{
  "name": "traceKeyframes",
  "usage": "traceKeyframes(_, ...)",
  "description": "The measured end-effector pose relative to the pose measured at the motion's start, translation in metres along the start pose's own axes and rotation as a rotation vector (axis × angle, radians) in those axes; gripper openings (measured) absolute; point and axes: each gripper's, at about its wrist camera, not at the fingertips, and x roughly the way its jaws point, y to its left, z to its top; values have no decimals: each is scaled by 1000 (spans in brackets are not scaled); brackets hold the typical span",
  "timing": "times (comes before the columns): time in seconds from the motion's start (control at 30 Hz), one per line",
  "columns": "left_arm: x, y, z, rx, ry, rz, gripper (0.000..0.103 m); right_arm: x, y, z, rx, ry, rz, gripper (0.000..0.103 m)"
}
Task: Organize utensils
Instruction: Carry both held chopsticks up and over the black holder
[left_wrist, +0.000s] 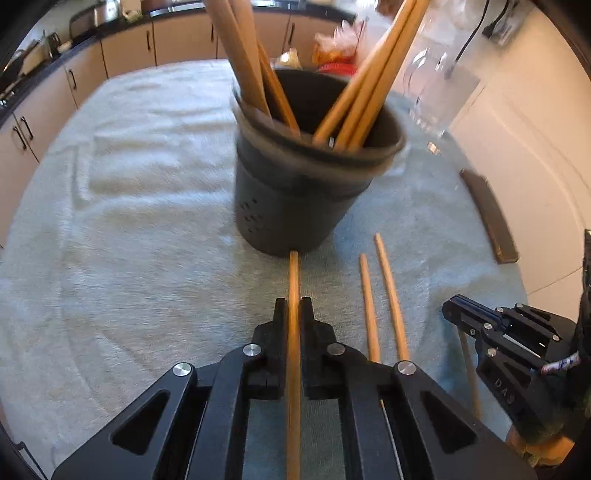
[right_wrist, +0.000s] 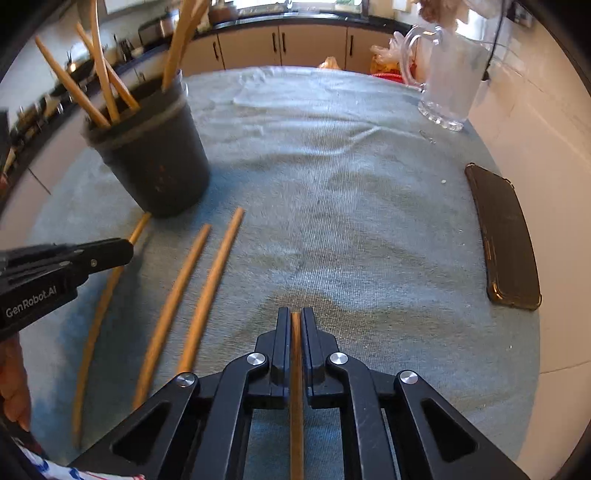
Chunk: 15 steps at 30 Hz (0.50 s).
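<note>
We are clamping one chopstick (left_wrist: 293, 332) in the left gripper (left_wrist: 293, 306), its tip touching the black holder (left_wrist: 295, 192). Only the right wrist view shows the right gripper (right_wrist: 295, 321) pinching another chopstick (right_wrist: 296, 387) — well apart from the holder, two loose chopsticks (right_wrist: 192, 295) lying between.

Everything sits on a fuzzy, ribbed pale-green cloth (right_wrist: 369, 229). The chopsticks (right_wrist: 207, 291) look like smooth matt wood, the holder (left_wrist: 295, 199) is dull black plastic, the jug (right_wrist: 450, 85) clear shiny glass, and the phone case (right_wrist: 506, 236) glossy dark plastic.
</note>
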Motion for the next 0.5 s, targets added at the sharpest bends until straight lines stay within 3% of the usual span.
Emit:
traceKeyframes(0.27,-96,0,-21,20,-226,-66,5,-82,-5,-4,56,-249,89,5)
traceKeyframes(0.5,-160,-16,-55,78,-363,-91,5,-138,13,-27,24,-387,88,6)
